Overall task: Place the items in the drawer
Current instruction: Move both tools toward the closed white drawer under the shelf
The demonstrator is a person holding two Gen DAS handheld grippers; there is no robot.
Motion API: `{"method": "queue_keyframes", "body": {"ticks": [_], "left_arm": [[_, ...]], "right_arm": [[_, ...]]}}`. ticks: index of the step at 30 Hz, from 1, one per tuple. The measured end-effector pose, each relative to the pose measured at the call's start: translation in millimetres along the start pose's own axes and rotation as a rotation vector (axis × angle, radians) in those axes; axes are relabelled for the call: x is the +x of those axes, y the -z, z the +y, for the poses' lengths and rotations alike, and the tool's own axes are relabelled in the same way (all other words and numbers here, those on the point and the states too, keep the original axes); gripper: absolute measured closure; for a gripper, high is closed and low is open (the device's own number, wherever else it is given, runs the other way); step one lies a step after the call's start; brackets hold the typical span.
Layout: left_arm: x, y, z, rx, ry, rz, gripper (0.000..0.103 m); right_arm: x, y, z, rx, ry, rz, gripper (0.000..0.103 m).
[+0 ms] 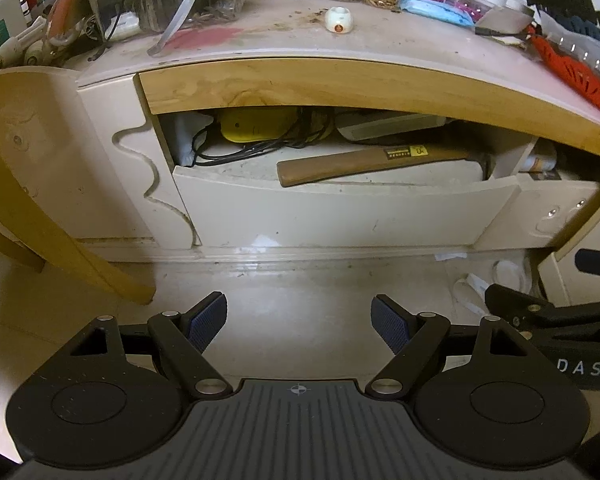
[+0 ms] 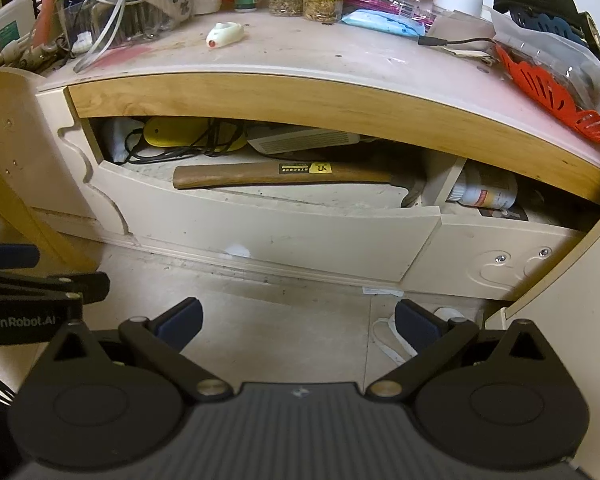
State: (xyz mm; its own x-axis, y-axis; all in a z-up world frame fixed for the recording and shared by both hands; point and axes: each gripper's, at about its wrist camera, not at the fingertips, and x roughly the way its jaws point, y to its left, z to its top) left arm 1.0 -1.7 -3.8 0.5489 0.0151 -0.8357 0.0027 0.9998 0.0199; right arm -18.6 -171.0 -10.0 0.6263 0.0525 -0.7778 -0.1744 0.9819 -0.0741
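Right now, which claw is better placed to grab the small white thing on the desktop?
Probably the left claw. Both claws are open and empty, but the small white item sits nearly straight ahead of it; for the right claw it lies off to the left.

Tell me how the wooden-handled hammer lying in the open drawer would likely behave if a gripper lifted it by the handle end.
The hammer looks stiff: a solid wooden handle. It would probably feel head-heavy, since the metal head sits at the far right end, so it may tip downward there. The smooth handle could slip between the fingers.
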Motion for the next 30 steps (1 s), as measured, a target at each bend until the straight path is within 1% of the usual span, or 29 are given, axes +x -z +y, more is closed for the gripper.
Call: {"method": "queue_keyframes", "body": {"ticks": [6,14,24,30], "left_arm": [[0.5,0.3,-0.6,0.009,-0.006,-0.002,0.023],[2.1,-1.5,3.7,-0.015,-0.010,-0.018,0.024],[5.1,-5.0,4.4,-0.009,-0.018,-0.070,0.024],[11.7,-6.5,6.8,-0.011,-0.022,-0.093,0.024]], "right_arm": [[0.7,-0.5,0.1,0.005,0.012,-0.002,0.001],[2.1,-2.3,-7.7,0.042,0.041,-0.017,0.001],[7.0,-3.4,-11.7,0.063,0.045,-0.022,0.001],[13.9,-7.8,-15.0,0.075,0.048,-0.051,0.001]]}}
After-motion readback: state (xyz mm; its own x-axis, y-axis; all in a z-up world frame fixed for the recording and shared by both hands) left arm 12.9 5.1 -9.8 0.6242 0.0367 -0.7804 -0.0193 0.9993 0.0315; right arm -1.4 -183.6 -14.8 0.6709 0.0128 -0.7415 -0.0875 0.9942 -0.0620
